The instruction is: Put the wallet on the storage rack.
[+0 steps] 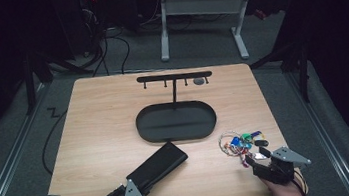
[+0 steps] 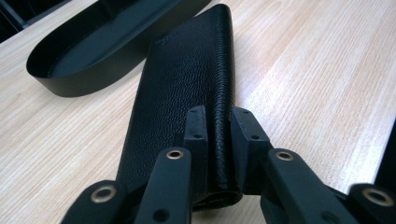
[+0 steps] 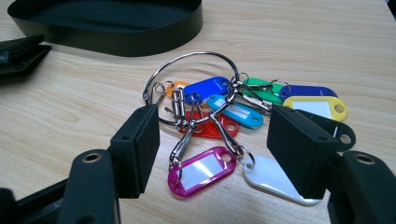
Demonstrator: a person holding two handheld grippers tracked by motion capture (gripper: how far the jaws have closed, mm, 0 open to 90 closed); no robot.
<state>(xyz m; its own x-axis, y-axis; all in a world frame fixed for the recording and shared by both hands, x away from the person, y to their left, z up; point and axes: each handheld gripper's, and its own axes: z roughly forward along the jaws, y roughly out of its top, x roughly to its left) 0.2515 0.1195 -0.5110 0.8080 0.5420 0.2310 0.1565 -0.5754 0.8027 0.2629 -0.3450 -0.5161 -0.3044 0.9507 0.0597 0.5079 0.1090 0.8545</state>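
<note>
Left gripper (image 2: pixel 218 128): I have it clenched on the black wallet (image 2: pixel 187 88), lower centre.
Right gripper (image 3: pixel 219 144): released, jaws astride key-tag bunch (image 3: pixel 224 116).

light wood table (image 1: pixel 102 137): black oval tray (image 1: pixel 176 122), black leather wallet (image 1: pixel 158 164), key tag bunch (image 1: pixel 242 143).

No writing, brand, number or sign can be read anywhere. The coloured plastic key tags on the metal ring (image 3: pixel 219 112), near the right of the desk, have white paper label windows, and the ones that face up are blank. The black grained-leather wallet (image 2: pixel 187 93), near the left, bears no legible stamp; a faint mark near its far end is too small to make out.
</note>
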